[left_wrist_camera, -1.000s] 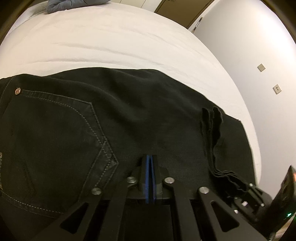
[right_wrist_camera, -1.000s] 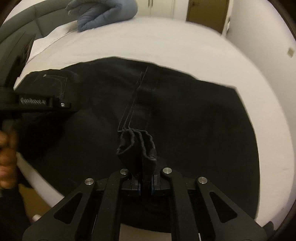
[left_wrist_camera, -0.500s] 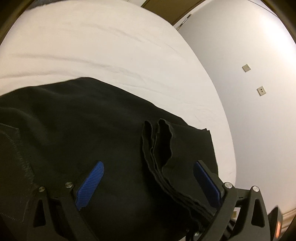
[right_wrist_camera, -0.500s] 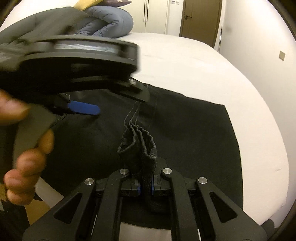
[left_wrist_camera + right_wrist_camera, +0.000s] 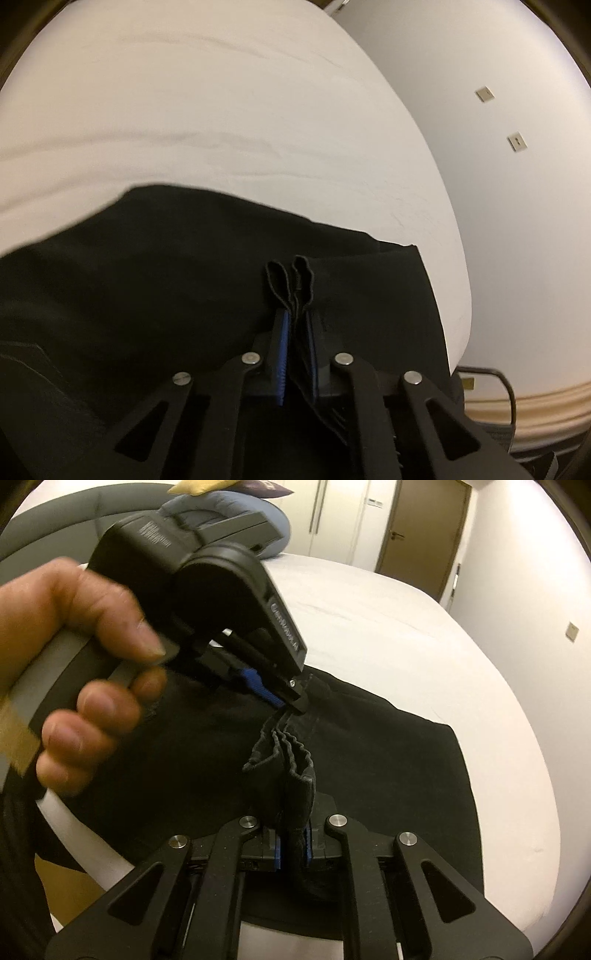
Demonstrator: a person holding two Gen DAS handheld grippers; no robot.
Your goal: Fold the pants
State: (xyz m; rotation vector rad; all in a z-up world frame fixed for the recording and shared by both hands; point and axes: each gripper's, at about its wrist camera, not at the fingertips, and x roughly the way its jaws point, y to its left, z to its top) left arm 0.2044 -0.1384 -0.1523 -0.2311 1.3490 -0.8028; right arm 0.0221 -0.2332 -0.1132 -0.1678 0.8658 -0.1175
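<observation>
Black pants (image 5: 155, 280) lie spread on the white bed (image 5: 221, 110); they also show in the right wrist view (image 5: 388, 760). My left gripper (image 5: 297, 332) is shut on a bunched fold of the pants' hem edge (image 5: 291, 280). It shows in the right wrist view (image 5: 291, 698), held by a hand, pinching the same fold farther along. My right gripper (image 5: 291, 845) is shut on the gathered hem layers (image 5: 288, 753), which stand up from its jaws.
A blue-grey cushion (image 5: 273, 528) lies at the head of the bed (image 5: 369, 627). A wall (image 5: 517, 184) with two small plates runs along the right side of the bed. A brown door (image 5: 421, 531) stands at the far end.
My left gripper swung right from the pocket area, opened around the bunched hem beside my right gripper, and has now shut on it. My right gripper kept its hold.
</observation>
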